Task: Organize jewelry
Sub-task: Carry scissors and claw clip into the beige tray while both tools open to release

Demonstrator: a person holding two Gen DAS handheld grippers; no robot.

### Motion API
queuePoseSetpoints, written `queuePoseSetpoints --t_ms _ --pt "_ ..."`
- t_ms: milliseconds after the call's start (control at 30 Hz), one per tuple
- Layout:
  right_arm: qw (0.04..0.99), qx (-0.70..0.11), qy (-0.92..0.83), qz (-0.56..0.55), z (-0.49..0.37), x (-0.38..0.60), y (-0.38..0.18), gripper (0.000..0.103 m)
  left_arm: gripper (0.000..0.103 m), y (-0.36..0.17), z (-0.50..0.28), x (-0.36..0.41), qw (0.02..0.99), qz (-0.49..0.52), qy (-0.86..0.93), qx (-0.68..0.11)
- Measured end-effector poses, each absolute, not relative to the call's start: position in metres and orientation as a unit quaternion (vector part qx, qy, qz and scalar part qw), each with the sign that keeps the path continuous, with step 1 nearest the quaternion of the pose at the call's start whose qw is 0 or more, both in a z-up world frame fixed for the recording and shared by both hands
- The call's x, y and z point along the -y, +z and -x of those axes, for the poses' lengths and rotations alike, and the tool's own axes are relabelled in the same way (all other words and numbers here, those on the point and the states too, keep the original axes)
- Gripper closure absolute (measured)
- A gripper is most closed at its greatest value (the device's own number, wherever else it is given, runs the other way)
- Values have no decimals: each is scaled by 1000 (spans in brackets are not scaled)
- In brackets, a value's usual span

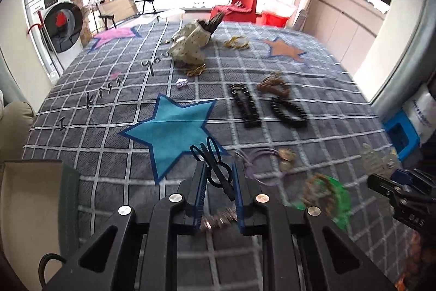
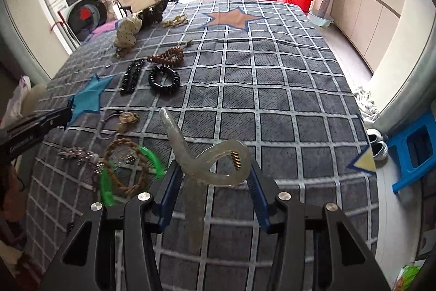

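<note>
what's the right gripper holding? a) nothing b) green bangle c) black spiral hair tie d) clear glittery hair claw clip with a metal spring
d: in the right wrist view the right gripper has its fingers on either side of a clear glittery claw clip with a spring, while the black spiral hair tie and green bangle lie on the bedspread.

A grey checked blanket [image 2: 272, 89] with stars carries a black coil tie [image 2: 163, 79], black clip [image 2: 132, 76], brown beads [image 2: 166, 56] and a green ring [image 2: 109, 182]
</note>
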State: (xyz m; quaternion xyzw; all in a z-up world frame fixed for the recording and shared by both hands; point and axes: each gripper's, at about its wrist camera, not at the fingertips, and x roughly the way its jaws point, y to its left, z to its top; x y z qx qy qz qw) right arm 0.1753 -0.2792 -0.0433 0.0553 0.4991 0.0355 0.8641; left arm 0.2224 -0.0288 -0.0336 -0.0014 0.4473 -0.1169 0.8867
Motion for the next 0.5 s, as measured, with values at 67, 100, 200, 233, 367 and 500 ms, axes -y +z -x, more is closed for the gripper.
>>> queuePoseSetpoints --t_ms 67,100,200,233,367,500 --pt "866 -495 39 -64 -166 279 -36 51 82 -24 -207 28 890 4 -124 -439" --pt "867 -493 40 -68 -160 279 -32 51 82 -19 -198 26 893 6 -126 -433" --pt "868 -488 49 -80 -146 275 -22 51 82 -7 -175 16 897 19 -126 -423" --pt "868 -486 53 -82 -141 273 -18 51 82 -3 -168 12 898 24 -123 -422" --pt "873 -475 72 -85 -126 253 -1 51 82 11 -139 -13 906 40 -109 -406" --pt "878 -463 98 -73 -117 224 16 51 82 20 -107 -48 913 54 -85 -394"
